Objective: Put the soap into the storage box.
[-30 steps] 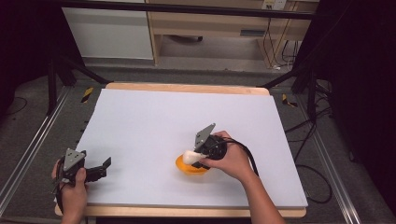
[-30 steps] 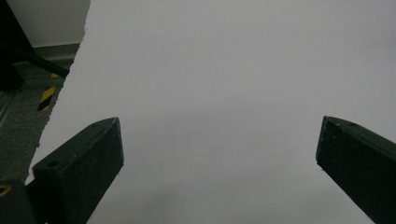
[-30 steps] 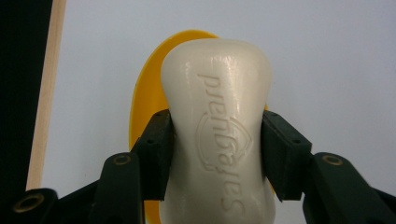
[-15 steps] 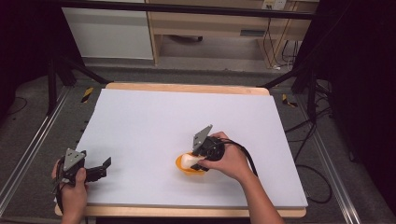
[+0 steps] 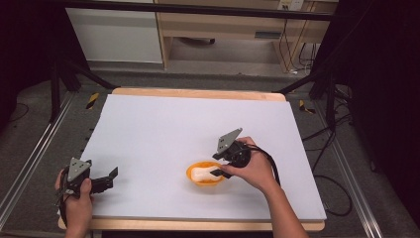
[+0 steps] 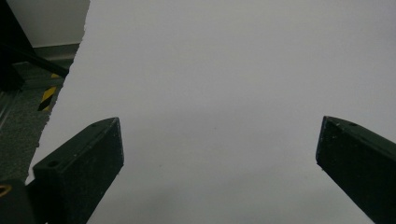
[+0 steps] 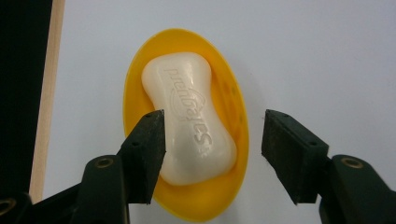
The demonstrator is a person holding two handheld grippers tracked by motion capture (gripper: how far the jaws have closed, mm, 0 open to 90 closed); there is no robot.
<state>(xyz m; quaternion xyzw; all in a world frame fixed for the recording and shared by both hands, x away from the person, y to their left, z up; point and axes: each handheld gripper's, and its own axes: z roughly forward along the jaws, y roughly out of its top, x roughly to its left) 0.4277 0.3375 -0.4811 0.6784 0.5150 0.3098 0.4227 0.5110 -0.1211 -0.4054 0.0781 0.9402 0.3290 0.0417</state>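
Observation:
A white bar of soap (image 7: 187, 100) lies in a yellow oval dish (image 7: 235, 109) on the white table top (image 5: 188, 124). My right gripper (image 7: 212, 135) is open just above the soap's near end. One jaw overlaps the soap's side and the other stands past the dish rim. From above, the soap (image 5: 202, 173) and dish (image 5: 191, 172) sit front of centre, with the right gripper (image 5: 216, 164) at their right. My left gripper (image 5: 111, 177) is open at the front left corner, over bare table (image 6: 219, 93), with nothing between its jaws.
The wooden front edge of the table (image 5: 198, 224) runs close behind the dish. Black stand legs (image 5: 74, 69) and cables (image 5: 341, 183) flank the table on the floor. A cabinet (image 5: 223, 25) stands beyond the far edge.
The right gripper lowered the soap into the yellow dish and opened, letting it go. The left gripper has not moved.

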